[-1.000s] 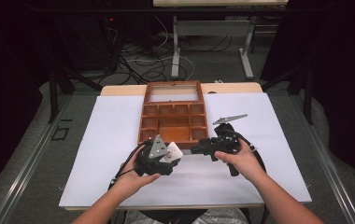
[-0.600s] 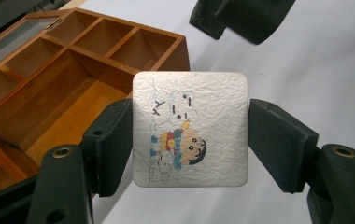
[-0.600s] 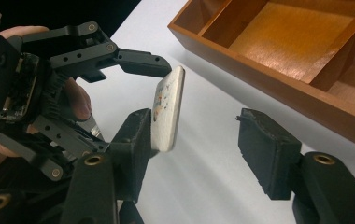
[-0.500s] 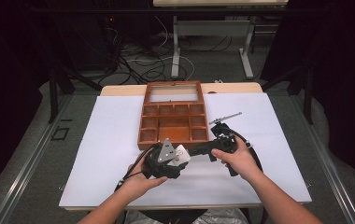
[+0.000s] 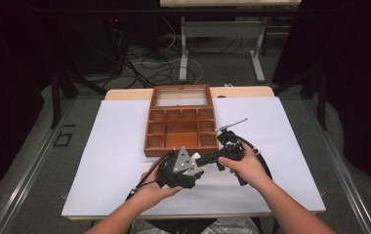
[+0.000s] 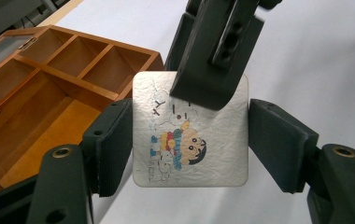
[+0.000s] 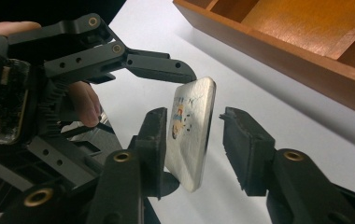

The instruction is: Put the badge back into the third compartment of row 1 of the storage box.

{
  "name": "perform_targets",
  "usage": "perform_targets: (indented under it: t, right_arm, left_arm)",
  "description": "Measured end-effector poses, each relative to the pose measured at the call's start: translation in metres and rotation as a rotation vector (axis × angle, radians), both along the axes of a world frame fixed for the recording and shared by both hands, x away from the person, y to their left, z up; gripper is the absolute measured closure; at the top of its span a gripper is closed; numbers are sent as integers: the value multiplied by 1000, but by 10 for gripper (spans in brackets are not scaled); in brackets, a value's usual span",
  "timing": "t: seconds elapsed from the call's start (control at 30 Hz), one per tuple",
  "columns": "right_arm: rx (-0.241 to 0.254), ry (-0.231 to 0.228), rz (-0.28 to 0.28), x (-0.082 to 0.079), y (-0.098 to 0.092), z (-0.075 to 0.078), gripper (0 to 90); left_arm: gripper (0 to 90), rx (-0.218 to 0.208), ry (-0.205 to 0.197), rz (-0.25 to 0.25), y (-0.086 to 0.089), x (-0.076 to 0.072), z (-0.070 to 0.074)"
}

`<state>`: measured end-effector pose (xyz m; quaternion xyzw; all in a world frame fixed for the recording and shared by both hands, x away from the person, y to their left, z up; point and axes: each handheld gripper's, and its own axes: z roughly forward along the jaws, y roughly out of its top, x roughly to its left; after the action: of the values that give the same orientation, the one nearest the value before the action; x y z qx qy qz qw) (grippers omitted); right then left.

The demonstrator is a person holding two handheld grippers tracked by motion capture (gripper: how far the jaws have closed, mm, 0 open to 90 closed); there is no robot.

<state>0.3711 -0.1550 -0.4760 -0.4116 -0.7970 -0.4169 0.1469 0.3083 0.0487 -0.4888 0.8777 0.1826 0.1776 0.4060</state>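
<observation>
A square white tile (image 6: 189, 140) with a cartoon figure printed on it is held by its two side edges in my left gripper (image 6: 192, 135), which is shut on it just in front of the wooden tray (image 5: 147, 141). My right gripper (image 7: 199, 144) reaches in from the right and straddles the tile (image 7: 192, 130) across its faces. Its jaws have just been closing, and a gap still shows between the right pad and the tile. In the high view both grippers meet over the white sheet, left gripper (image 5: 183, 168) against right gripper (image 5: 200, 160).
The compartmented wooden tray (image 6: 63, 84) lies just beyond the grippers, its near wall (image 7: 278, 51) close to the tile. A thin silver tool (image 5: 231, 124) rests on the white sheet (image 5: 110, 161) right of the tray. Cables and table legs lie on the floor behind.
My left gripper carried the tile to the right, up to the right gripper. The right gripper's jaws narrowed around the tile.
</observation>
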Motion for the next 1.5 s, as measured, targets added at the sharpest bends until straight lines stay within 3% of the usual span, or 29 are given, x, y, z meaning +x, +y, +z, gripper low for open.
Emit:
perform_targets:
  t: [0.43,0.93,1.37,1.5]
  right_arm:
    - [12,58,-4,-1,3,-4,700]
    - [18,64,6,1,3,-8,768]
    - [32,96,2,1,2,-7,826]
    - [33,91,11,2,2,-8,843]
  left_arm:
    - [333,5,-10,-19,-5,-2,3]
    - [333,8,-17,-22,-8,-3,4]
    - [331,9,-20,-20,-9,-3,5]
    - [309,-13,-1,-11,-8,-3,5]
